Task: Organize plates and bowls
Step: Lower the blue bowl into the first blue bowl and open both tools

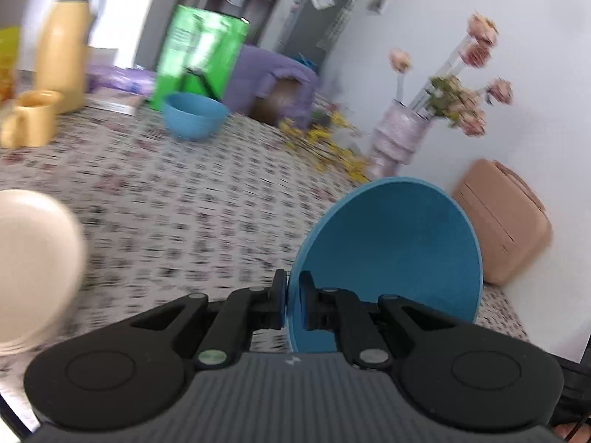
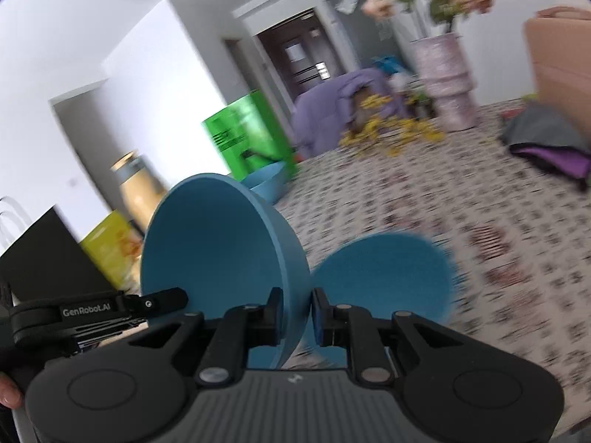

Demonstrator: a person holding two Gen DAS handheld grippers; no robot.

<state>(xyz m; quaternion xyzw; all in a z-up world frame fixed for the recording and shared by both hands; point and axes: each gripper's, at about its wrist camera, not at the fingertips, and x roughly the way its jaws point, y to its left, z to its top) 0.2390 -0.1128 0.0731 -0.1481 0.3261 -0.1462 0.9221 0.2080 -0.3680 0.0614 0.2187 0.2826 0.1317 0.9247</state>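
My left gripper (image 1: 293, 301) is shut on the rim of a blue bowl (image 1: 391, 262), held tilted above the patterned table (image 1: 184, 203). My right gripper (image 2: 298, 317) is shut on the rim of a second blue bowl (image 2: 218, 243), also tilted and off the table. Another blue bowl (image 2: 384, 291) shows just right of it in the right wrist view; whether it is the left gripper's bowl I cannot tell. A third blue bowl (image 1: 195, 116) stands upright at the far side, also in the right wrist view (image 2: 267, 182). A stack of cream plates (image 1: 33, 265) lies at the left.
A yellow thermos (image 1: 66, 44) and yellow mug (image 1: 31, 118) stand far left. A green box (image 1: 201, 57) is behind the far bowl. A vase of flowers (image 1: 397, 136), yellow petals (image 1: 325, 144) and a pink case (image 1: 502, 221) line the right wall. Folded cloth (image 2: 546, 140) lies right.
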